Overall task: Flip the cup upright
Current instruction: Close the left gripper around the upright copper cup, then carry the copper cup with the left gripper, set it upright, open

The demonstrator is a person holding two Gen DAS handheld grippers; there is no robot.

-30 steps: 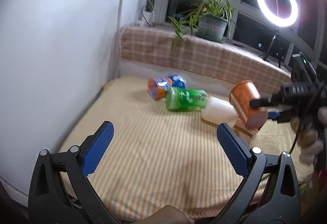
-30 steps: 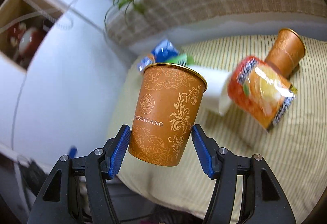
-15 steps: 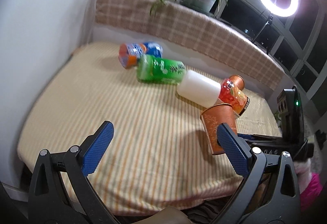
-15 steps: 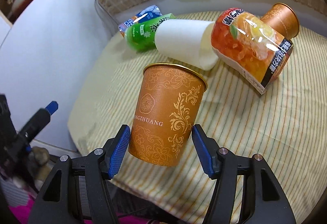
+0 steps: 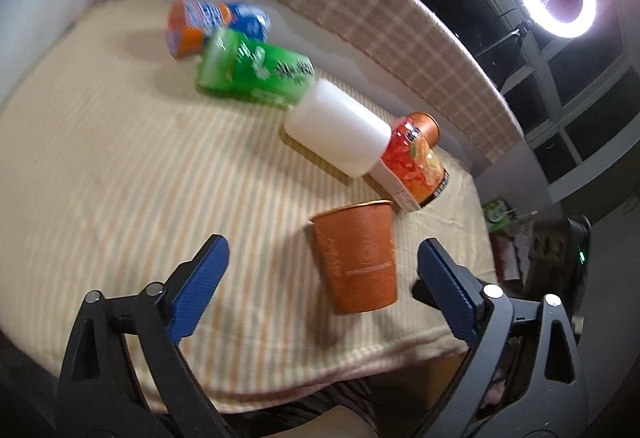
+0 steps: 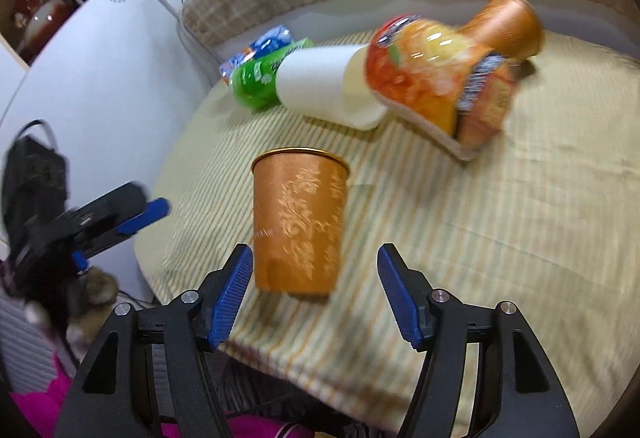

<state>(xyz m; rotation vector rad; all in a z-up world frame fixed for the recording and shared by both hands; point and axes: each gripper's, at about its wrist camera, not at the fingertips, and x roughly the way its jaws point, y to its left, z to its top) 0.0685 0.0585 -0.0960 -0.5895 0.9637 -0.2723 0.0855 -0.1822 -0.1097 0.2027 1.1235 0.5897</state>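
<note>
Since half a second ago the right hand-held gripper [image 6: 316, 288] has let go of the orange cup [image 6: 300, 222]: its blue fingers were clamped on the cup then, and now they're spread wide with gaps on both sides. The cup stands upright, mouth up, on the striped cloth of the table [image 6: 500, 238], near the front edge. Can't see into it from either view, so no idea if anything's in it.

From the left wrist view, the left hand-held gripper [image 5: 320, 280] is also spread wide, holding nothing, hovering near the table's front edge, with the same cup [image 5: 356, 258] sitting a bit ahead, between its fingers and closer to the right one.

Farther back there's a row of stuff lying on its side: a white cup [image 5: 340, 132], its open mouth facing the right wrist camera and looking empty as far as it shows, an orange-labelled snack cup [image 5: 416, 162] touching it, and a 2nd orange cup [image 6: 508, 22] behind that. Then a green can [image 5: 256, 68], and past it an orange and blue can [image 5: 212, 20]. A plaid ledge [image 5: 360, 2] runs along the back.
</note>
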